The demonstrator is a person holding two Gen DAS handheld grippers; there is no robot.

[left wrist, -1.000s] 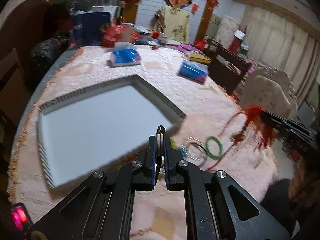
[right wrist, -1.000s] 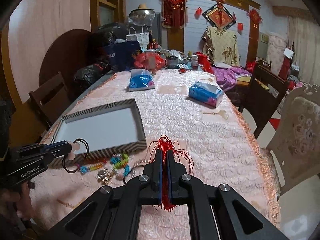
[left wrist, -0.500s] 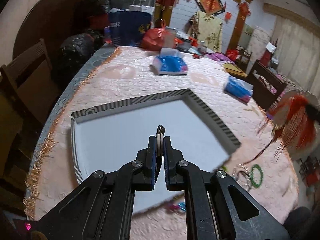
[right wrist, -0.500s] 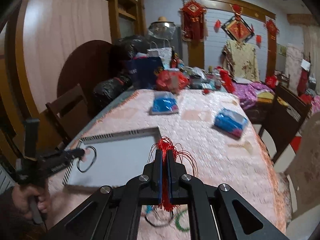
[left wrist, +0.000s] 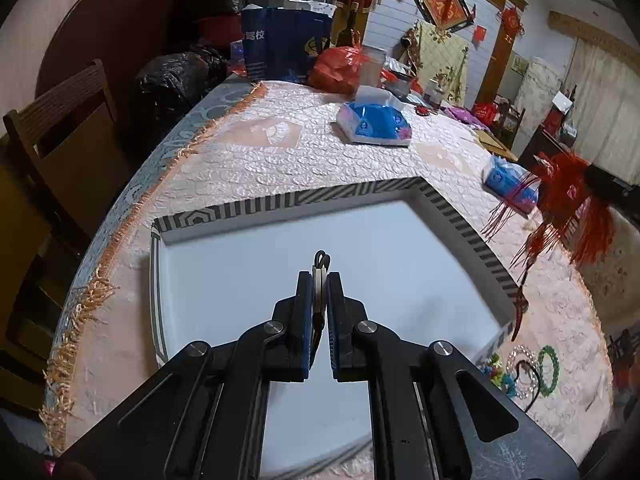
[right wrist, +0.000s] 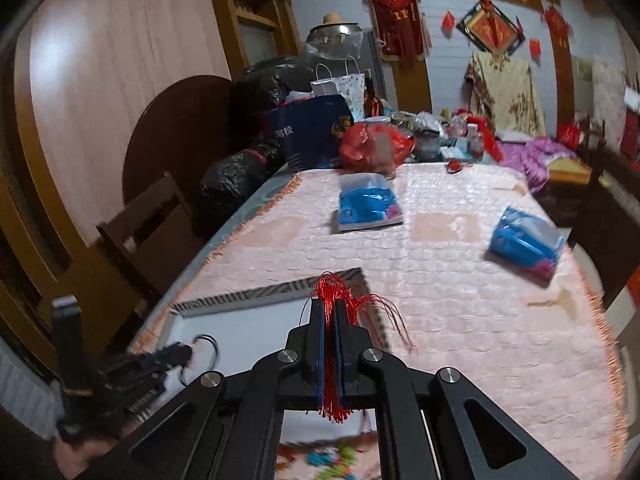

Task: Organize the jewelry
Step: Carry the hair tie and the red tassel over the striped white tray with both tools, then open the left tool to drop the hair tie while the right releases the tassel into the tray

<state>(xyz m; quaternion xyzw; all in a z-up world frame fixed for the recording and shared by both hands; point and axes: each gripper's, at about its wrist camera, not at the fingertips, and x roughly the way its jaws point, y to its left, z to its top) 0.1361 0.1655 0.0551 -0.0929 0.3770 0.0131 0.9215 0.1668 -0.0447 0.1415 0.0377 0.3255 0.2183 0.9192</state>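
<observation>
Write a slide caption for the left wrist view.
Left gripper holds a black hair tie over the white tray; red tassel hangs at right.

Lighting: dim, cool indoor light. Glare: faint sheen on white tray [left wrist: 248,280] floor. Distortion: strong fisheye curvature, dark vignetted corners. Blur: right wrist view motion-smeared, notably blue tissue pack [right wrist: 524,240]; left wrist view sharper.

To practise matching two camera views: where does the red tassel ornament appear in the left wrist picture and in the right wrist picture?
Left wrist view: the red tassel ornament hangs at the right edge, beyond the tray's right rim, held by the right hand-held gripper.
Right wrist view: red tassel ornament sits at bottom centre, pinched in that hand-held gripper.
Shared landmark: the striped-rim tray.
</observation>
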